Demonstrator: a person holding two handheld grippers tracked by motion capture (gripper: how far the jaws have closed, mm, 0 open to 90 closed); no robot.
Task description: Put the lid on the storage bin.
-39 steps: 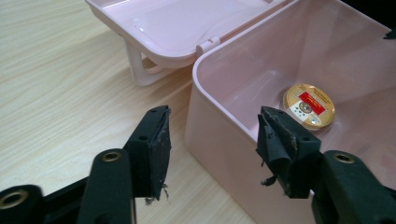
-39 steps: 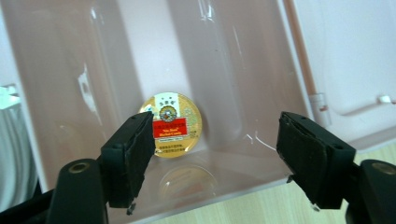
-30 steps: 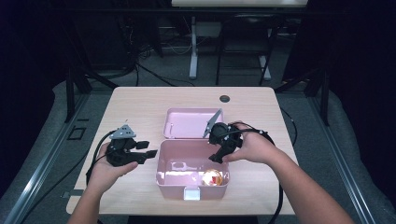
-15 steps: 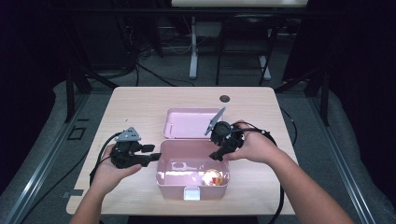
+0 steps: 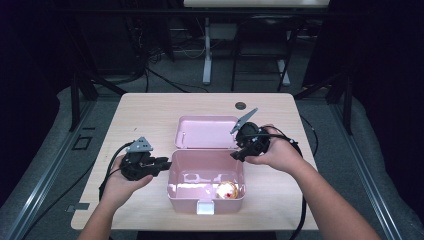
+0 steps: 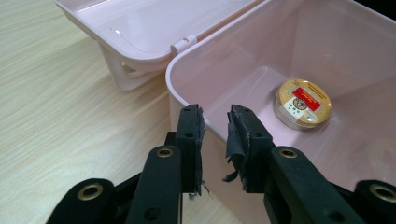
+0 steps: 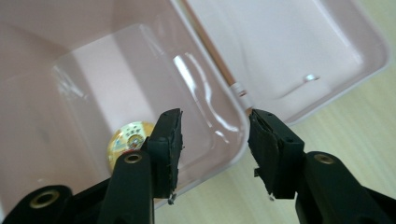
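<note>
Grippers closing on opposite walls of an open pink box.

Left gripper (image 6: pixel 215 123) has just been narrowing its jaws, which now straddle the near-left rim of the box (image 5: pixel 172 172) with a slim gap; whether the pads press yet cannot be told. Right gripper (image 7: pixel 215 135) has likewise been closing, its jaws half wide astride the far-right corner of the rim, pads clear of the wall. Both hands have settled at the box since a second ago, which suggests a two-sided hold for steadying or lifting. Box sits at table centre-front, long axis across the table, opening up; lid (image 5: pixel 206 132) lies flat behind it. A round tin (image 6: pixel 302 103) rests face up inside, near the front-right corner.
</note>
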